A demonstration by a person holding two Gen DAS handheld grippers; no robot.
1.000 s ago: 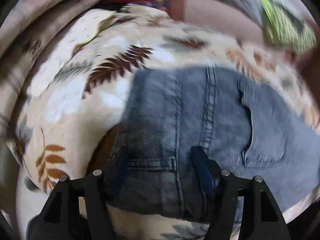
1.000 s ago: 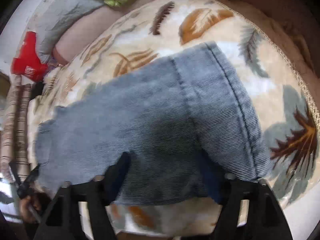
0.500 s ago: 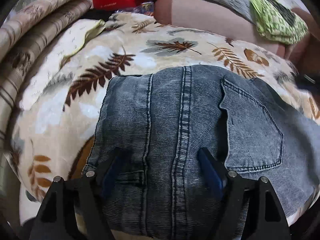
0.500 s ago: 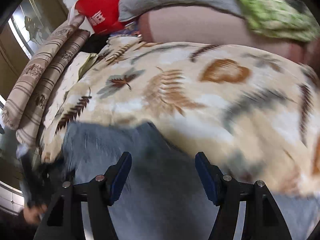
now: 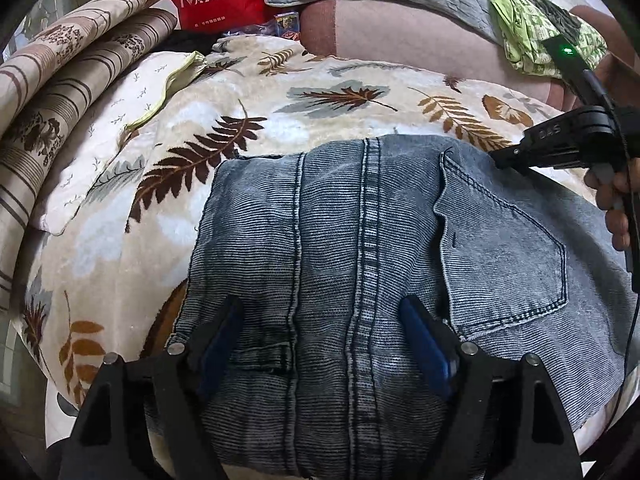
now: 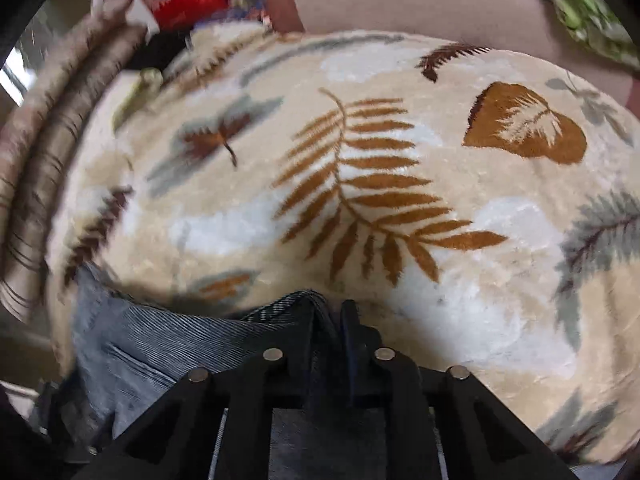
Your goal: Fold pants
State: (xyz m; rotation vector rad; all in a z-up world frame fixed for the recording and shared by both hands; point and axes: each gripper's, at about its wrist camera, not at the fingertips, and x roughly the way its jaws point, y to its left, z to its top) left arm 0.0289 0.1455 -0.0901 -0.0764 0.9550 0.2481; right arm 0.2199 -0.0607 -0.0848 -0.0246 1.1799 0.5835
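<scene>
**Right gripper clamps the denim edge as a fold begins on the bed**

A pair of grey-blue jeans (image 5: 360,264) lies on a leaf-print blanket (image 5: 280,120) spread over the bed, back pocket (image 5: 504,264) up and the centre seam running toward the left wrist camera. The left gripper (image 5: 328,344) hovers low over the waistband end, its jaws just having widened and now spread apart with denim beneath them but nothing pinched. The right gripper (image 6: 326,320), seen from its own camera, has just snapped closed on a raised ridge of the jeans' far edge; in the left view its black nose (image 5: 516,156) sits at that edge above the pocket, a hand (image 5: 616,204) behind it.

The step in hand appears to be carrying the clamped edge across the garment. To do it well, the right gripper should probably lift only enough to clear the lower layer, then travel evenly so the crease stays straight along the seam. Whether it holds one layer or both cannot be told here; a single layer would drag the fold askew. The left gripper could steady the waistband so the plush blanket does not let the jeans slide.
</scene>
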